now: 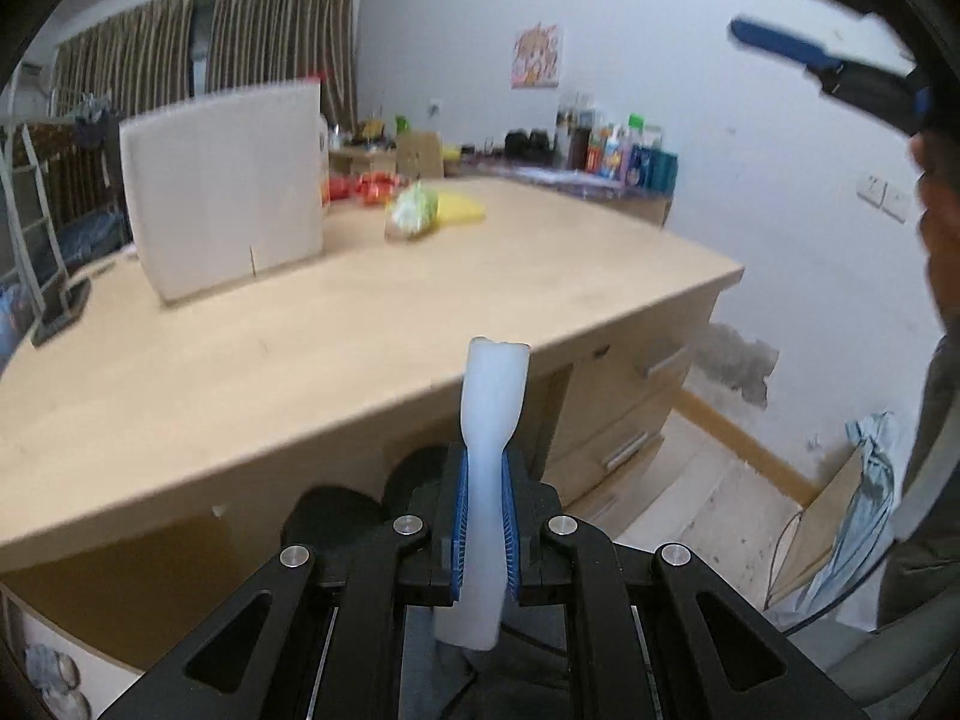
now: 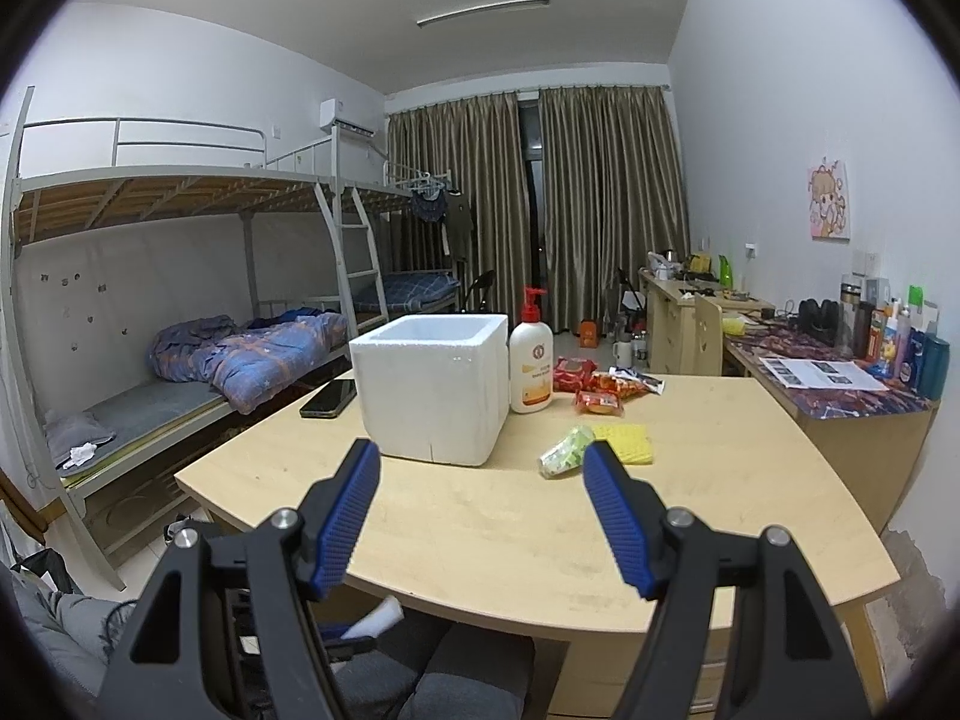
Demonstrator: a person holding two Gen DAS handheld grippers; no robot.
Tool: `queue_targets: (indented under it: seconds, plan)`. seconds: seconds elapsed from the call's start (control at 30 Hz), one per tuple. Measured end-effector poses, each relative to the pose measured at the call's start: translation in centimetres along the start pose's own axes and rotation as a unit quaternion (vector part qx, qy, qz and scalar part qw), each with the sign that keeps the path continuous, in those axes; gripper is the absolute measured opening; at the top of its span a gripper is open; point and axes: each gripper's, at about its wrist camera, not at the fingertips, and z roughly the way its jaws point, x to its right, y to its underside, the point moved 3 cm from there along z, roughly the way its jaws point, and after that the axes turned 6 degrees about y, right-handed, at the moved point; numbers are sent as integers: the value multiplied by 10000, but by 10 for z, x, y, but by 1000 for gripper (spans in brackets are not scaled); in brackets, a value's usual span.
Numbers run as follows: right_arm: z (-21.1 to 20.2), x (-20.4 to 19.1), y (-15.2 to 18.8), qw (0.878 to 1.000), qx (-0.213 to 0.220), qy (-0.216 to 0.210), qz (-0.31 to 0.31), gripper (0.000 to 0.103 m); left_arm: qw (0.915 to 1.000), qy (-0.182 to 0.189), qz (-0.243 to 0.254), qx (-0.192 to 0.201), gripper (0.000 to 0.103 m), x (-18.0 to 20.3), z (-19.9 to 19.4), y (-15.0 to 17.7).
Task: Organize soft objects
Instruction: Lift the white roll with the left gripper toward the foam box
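Note:
My left gripper (image 1: 485, 480) is shut on a white foam strip (image 1: 489, 402), squeezed thin between the blue pads, held off the near edge of the wooden table (image 1: 300, 360). A white foam box (image 2: 432, 384) stands open-topped on the table; it also shows in the left wrist view (image 1: 222, 192). A green-white soft packet (image 2: 564, 450) and a yellow sponge cloth (image 2: 627, 441) lie right of the box. My right gripper (image 2: 480, 468) is open and empty above the table's near side; it shows at the top right of the left wrist view (image 1: 774, 6).
A lotion pump bottle (image 2: 531, 360), red snack packets (image 2: 594, 387) and a phone (image 2: 329, 399) lie around the box. A bunk bed (image 2: 180, 300) stands left. A cluttered side desk (image 2: 840, 378) runs along the right wall. Drawers (image 1: 630, 408) sit under the table.

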Motion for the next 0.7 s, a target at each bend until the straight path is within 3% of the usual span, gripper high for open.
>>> queue_targets:
  seconds: [0.17,0.4,0.7]
  plan:
    - [2,1,-3,10000,34,-9,29,74,9995,38,64,310,11,4,-23,-17]
    - [14,4,-4,9999,18,22,110,74,9956,-293,37,887,11,-8,-57,-55]
    - [65,17,-3,9988,-331,255,253,77,9909,-482,-77,1251,11,-31,-68,-92]
